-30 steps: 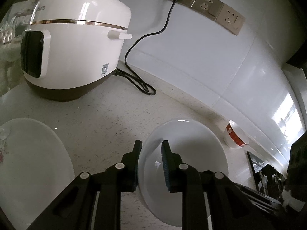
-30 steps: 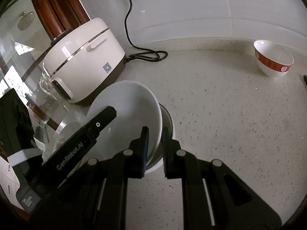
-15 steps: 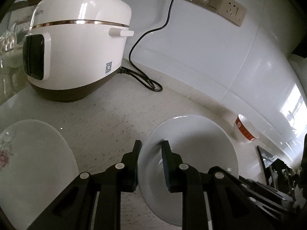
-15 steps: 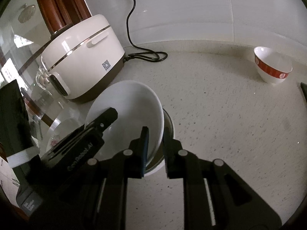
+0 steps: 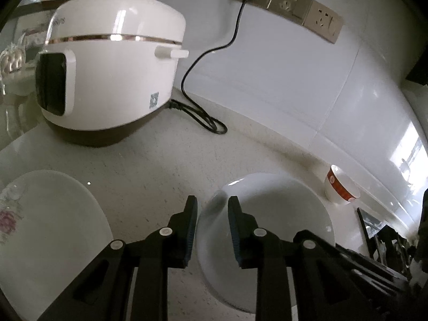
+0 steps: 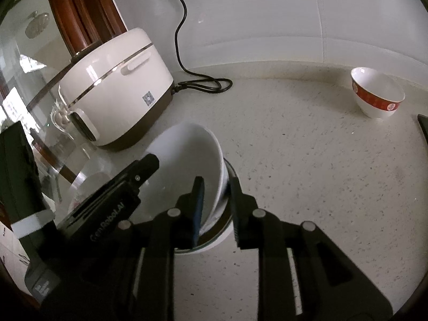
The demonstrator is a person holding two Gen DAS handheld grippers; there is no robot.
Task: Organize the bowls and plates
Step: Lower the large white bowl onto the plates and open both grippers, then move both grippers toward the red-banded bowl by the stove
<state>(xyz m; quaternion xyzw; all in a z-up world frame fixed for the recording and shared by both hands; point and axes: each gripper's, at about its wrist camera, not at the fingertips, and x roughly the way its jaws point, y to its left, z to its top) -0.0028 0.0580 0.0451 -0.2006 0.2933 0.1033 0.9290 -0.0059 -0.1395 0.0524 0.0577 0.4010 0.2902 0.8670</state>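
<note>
A plain white bowl [image 5: 270,224] leans tilted inside a second bowl [image 6: 214,240] on the speckled counter. My left gripper [image 5: 212,214] straddles its near rim; the jaws are opening and the pads stand off the thin rim. From the opposite side my right gripper [image 6: 216,200] straddles the white bowl [image 6: 187,165] the same way, jaws opening with a gap beside the rim. The left gripper's black body [image 6: 117,195] shows in the right wrist view. A flowered plate [image 5: 45,230] lies at the left. A red-banded bowl [image 6: 377,93] stands far right by the wall.
A white rice cooker [image 5: 112,72] stands at the back left, its black cord [image 5: 203,117] looping over the counter to wall sockets [image 5: 289,2]. A glass panel and wooden post [image 6: 80,13] border the left. A dark object [image 6: 424,128] sits at the right edge.
Both pairs of jaws have spread a little off the white bowl's rim. The bowl has settled lower into the bowl beneath it. Neither hand has shifted.
</note>
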